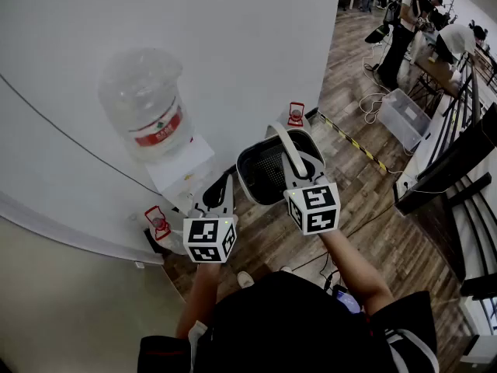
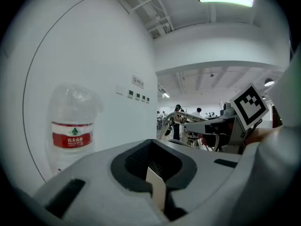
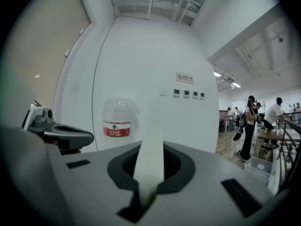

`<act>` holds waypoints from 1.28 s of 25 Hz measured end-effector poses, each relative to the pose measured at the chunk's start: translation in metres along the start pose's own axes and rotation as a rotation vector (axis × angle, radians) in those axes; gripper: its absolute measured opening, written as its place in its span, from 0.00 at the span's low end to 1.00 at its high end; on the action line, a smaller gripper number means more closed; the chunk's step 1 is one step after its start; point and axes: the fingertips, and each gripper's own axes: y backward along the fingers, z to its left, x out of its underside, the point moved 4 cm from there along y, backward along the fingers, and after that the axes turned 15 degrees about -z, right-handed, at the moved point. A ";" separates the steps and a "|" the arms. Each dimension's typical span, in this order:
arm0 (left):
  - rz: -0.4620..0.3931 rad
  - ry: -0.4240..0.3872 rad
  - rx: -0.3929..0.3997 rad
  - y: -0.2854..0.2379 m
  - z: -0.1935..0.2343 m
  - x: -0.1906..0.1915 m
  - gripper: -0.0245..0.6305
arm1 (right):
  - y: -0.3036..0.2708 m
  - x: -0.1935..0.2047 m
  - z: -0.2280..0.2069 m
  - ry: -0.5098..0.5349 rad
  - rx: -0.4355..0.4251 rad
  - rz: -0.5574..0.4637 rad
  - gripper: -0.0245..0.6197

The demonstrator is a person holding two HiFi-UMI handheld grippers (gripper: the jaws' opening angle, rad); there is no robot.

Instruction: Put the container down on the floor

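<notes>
Not done yet. The container (image 1: 262,173) hangs in the air from its handle (image 1: 284,142), well above the wooden floor (image 1: 365,231). It is near the white wall (image 1: 256,45), just right of the water bottle (image 1: 144,103). Nothing carries it but the handle.

The right gripper (image 1: 299,179) is pinched on the near end of the handle. In the right gripper view the pale strap rises straight out of the closed jaws.

The left gripper (image 1: 221,186) sits just beside the container's left rim. I can't say whether it touches. Its jaws look pressed together, with only a short pale strip at the seam and no part of the container between them.

What's left, judging from this: lower the container to the floor, let the base settle, then release the handle.

Orientation: the container hangs roughly upright, mouth up, and its dark meshed inside is visible from above. The handle arches over the mouth from the near rim to the far rim, so that axis runs away from the person toward the wall. The mouth looks a bit longer along that same line, though that's hard to judge.
</notes>
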 end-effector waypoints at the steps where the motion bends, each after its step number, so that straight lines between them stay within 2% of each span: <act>1: 0.000 -0.007 0.001 0.000 0.000 0.000 0.06 | 0.000 0.000 0.000 0.000 0.001 0.001 0.09; 11: 0.005 -0.013 -0.001 -0.002 0.002 0.001 0.06 | -0.005 0.002 -0.003 -0.030 0.002 0.002 0.09; 16: 0.007 -0.004 -0.015 -0.007 0.001 0.004 0.06 | -0.007 0.003 -0.007 -0.034 -0.024 0.004 0.09; 32: 0.027 0.028 -0.040 -0.036 -0.050 0.031 0.06 | 0.005 0.021 -0.062 -0.020 -0.072 0.021 0.09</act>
